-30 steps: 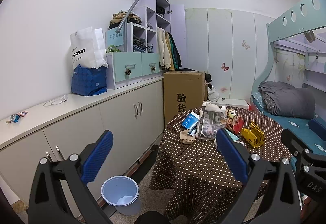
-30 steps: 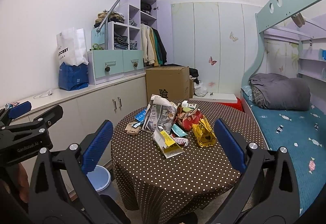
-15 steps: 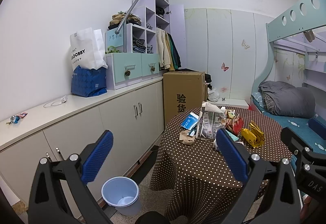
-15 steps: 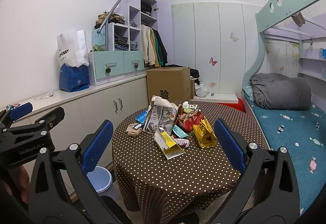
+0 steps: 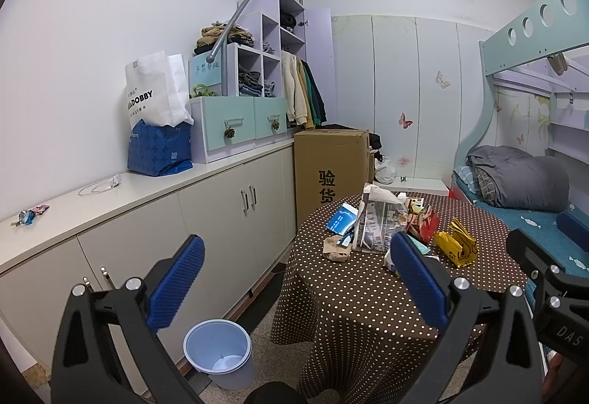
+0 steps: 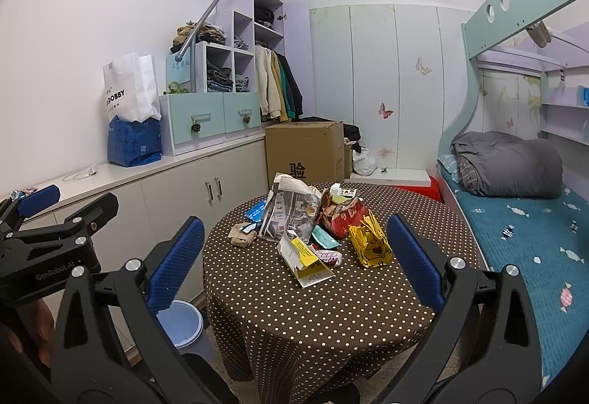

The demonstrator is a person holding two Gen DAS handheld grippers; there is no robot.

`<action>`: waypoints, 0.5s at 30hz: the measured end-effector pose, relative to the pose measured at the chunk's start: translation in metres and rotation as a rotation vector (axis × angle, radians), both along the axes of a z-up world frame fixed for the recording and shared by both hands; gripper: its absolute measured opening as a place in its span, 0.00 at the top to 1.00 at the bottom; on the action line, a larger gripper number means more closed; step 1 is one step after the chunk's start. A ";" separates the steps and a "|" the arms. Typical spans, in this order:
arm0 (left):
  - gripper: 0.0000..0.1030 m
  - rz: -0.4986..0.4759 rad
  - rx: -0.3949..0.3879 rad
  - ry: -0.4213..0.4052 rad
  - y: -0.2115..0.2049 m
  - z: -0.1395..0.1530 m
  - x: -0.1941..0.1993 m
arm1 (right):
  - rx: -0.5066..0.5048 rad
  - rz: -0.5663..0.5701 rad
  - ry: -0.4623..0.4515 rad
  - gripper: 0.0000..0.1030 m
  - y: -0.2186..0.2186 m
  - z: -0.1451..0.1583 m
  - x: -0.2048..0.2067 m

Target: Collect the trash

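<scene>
Both my left gripper and right gripper spread wide, empty: take near yellow-white carton first, bin lower left.

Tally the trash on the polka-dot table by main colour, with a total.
Yellow: 2 (yellow bag, yellow-and-white carton)
Red: 1 (red wrapper)
Blue: 1 (blue packet)
Teal: 1 (teal packet)
Brown: 1 (crumpled brown paper)
Grey: 1 (newspaper bag)
Total: 7
</scene>
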State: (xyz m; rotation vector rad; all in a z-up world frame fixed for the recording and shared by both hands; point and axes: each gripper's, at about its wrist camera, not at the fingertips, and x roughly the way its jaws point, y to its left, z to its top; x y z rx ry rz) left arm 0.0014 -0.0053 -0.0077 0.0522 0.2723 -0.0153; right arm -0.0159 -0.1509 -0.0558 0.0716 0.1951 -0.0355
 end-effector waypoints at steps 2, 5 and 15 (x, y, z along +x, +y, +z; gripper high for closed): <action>0.04 0.000 -0.001 0.000 0.000 0.000 0.000 | 0.000 0.001 0.001 0.06 0.000 0.000 0.000; 0.04 0.000 0.000 0.000 0.000 0.000 0.000 | 0.000 0.001 0.001 0.06 0.000 0.000 0.000; 0.04 0.000 0.000 0.001 -0.001 0.001 0.000 | 0.017 0.001 0.006 0.06 -0.002 0.002 0.000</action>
